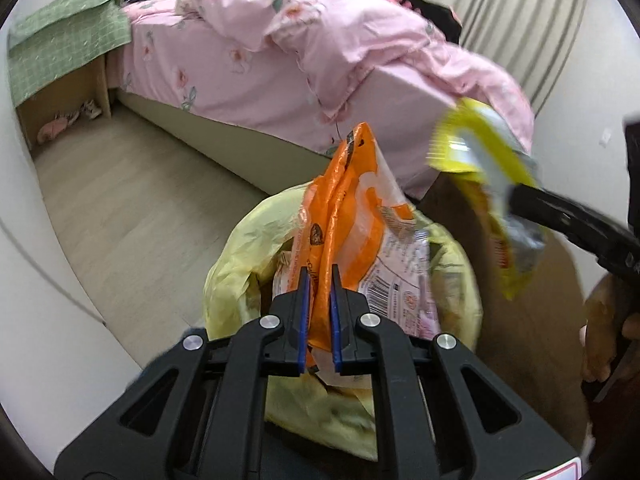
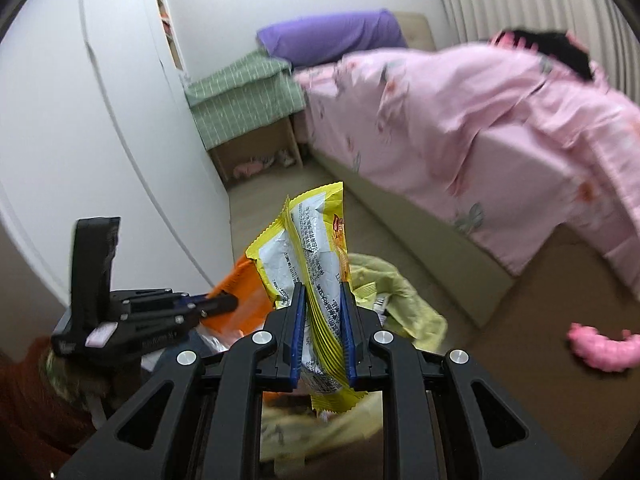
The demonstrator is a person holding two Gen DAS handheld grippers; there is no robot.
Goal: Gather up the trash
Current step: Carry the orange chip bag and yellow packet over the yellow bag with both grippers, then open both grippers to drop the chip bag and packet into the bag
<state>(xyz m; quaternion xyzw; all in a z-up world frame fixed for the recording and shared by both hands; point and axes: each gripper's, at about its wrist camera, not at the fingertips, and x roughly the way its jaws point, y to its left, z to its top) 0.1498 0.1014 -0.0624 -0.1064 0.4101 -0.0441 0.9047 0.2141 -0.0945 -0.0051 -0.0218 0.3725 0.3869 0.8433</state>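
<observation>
A: Where is the trash?

B: Two wrappers, both held over the bin bag (image 1: pixel 236 264), the pale yellow bag standing open on the floor (image 1: pixel 132 200). The orange wrapper (image 1: pixel 352 216) hangs right above the bag's mouth, and the yellow wrapper (image 1: pixel 480 168) is beside the bag on its far side, higher up and blurred.

A: Who holds which?

B: The left gripper (image 1: pixel 319 280) is clamped on the orange wrapper; its blue pads (image 1: pixel 303 320) press the crumpled plastic from both sides. The right gripper (image 2: pixel 323 292) is clamped on the yellow wrapper in the same way, the wrapper standing up between its pads (image 2: pixel 297 328).

A: Can each gripper be seen from the other camera?

B: Yes. In the right wrist view the left gripper (image 2: pixel 224 303) comes in from the side of the bag (image 2: pixel 396 292), its tip on the orange wrapper (image 2: pixel 236 280). In the left wrist view the right gripper (image 1: pixel 516 196) reaches in past the bag, with a hand (image 1: pixel 604 332) partly showing behind it.

A: What else lies in the bag?

B: Some printed packaging with a barcode; I cannot tell more.

A: And around the bag?

B: Behind it stands a bed (image 1: pixel 248 80) with a pink flowered quilt (image 2: pixel 480 112). Beyond the bed's head are a purple pillow (image 2: pixel 332 36) and a green checked cloth (image 1: pixel 68 40). On the floor beside the bag, near the bed's foot, lies a pink toy (image 2: pixel 604 348).
</observation>
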